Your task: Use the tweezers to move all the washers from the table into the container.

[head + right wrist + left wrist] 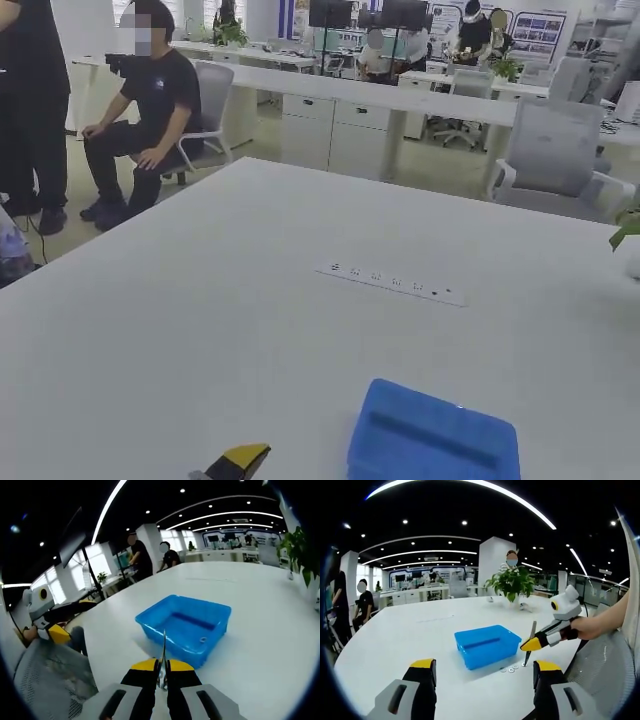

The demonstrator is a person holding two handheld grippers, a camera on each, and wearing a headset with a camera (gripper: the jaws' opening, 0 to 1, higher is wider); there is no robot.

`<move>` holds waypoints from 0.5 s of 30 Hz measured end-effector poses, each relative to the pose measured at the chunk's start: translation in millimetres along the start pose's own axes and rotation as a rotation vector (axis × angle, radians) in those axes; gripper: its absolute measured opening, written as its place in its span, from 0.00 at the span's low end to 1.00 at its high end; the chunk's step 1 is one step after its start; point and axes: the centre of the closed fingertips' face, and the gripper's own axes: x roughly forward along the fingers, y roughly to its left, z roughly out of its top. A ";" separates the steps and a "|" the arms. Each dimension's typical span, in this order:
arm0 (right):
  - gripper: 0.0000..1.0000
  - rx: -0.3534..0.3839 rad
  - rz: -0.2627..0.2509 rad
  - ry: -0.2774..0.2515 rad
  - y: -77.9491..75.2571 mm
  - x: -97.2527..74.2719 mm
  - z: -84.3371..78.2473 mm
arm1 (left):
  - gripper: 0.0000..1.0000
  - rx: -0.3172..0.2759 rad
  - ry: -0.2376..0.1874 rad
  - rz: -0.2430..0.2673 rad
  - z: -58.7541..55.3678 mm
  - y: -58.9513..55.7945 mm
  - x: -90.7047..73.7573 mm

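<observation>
A blue rectangular container stands on the white table, with a few small washers lying just in front of it. My left gripper is open, its jaws wide apart and holding nothing. My right gripper comes in from the right, shut on the metal tweezers. The tweezers' tips point down at the table beside the washers. In the right gripper view the tweezers stick out of the shut right gripper toward the container, which holds one washer. A gripper's yellow tip shows left of the container.
A socket strip is set into the table beyond the container. A potted plant stands at the far side. A grey mesh chair is close by the table's edge. A person sits past the far left corner.
</observation>
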 end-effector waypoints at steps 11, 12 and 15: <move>0.04 -0.056 -0.007 0.006 0.1 -0.9 0.4 | 0.80 0.000 0.002 -0.001 -0.4 -0.3 -0.2; 0.04 -0.056 -0.005 0.004 0.4 -0.8 0.4 | 0.80 0.001 0.001 -0.001 -0.2 -0.2 -0.2; 0.04 -0.059 -0.001 0.012 1.5 0.2 -2.1 | 0.80 0.002 0.001 -0.001 -0.3 -0.4 -0.1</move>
